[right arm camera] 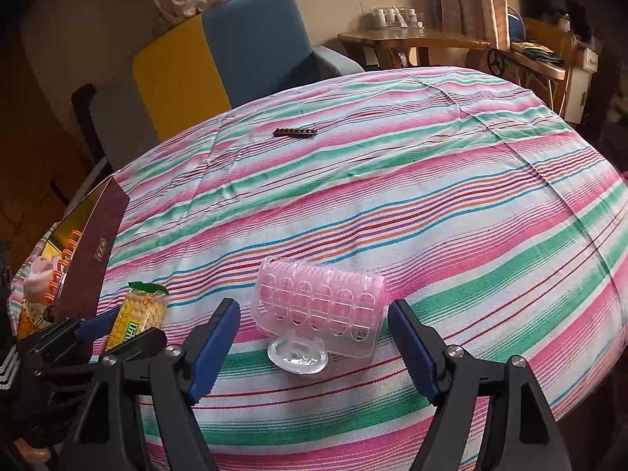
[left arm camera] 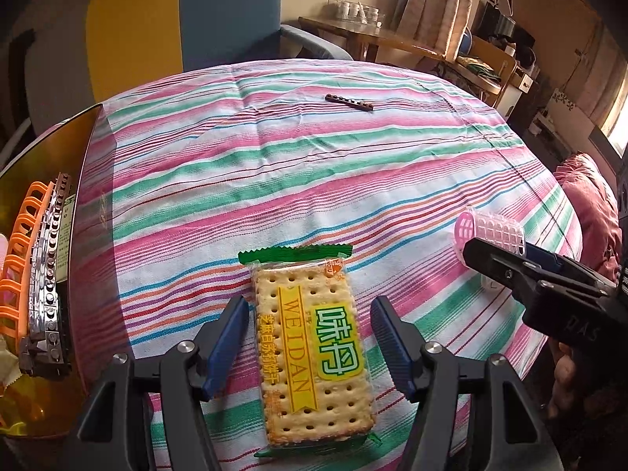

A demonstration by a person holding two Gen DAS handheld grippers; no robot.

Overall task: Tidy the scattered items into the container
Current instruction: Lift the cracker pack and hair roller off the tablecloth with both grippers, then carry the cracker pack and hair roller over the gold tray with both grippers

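— Crinkly plastic wrap around brittle crackers: light, slick, easily snapped. Cracker packet point(left arm camera: 314, 349) flat on the striped cloth point(left arm camera: 353, 165), right of the box point(left arm camera: 92, 196), well apart from its wall.

— Best hold?

— Across the long edges, mid-length, with gentle pressure; too hard a squeeze likely to crush the crackers, too soft and the film could slide.

— Left tongs point(left arm camera: 310, 347)?

— Released, spread wide, one finger either side of the packet, low over it, pointing along its length. No contact visible.

— And the pink curler point(right arm camera: 320, 306)?

— Farther right of the box, beyond the packet, on its side, clear clip underneath. Hollow, springy, very light; probably prone to rolling or squirting out. Better taken across the barrel, near the middle.

— Right tongs point(right arm camera: 314, 347)?

— Also released, straddling the curler, angled down from the near side, fingers apart from it.

— Anything else out?

— Dark studded strip point(left arm camera: 349, 102) far beyond the box, near the far edge of the cloth. Orange comb point(left arm camera: 19, 259) and grey strips already inside the box.
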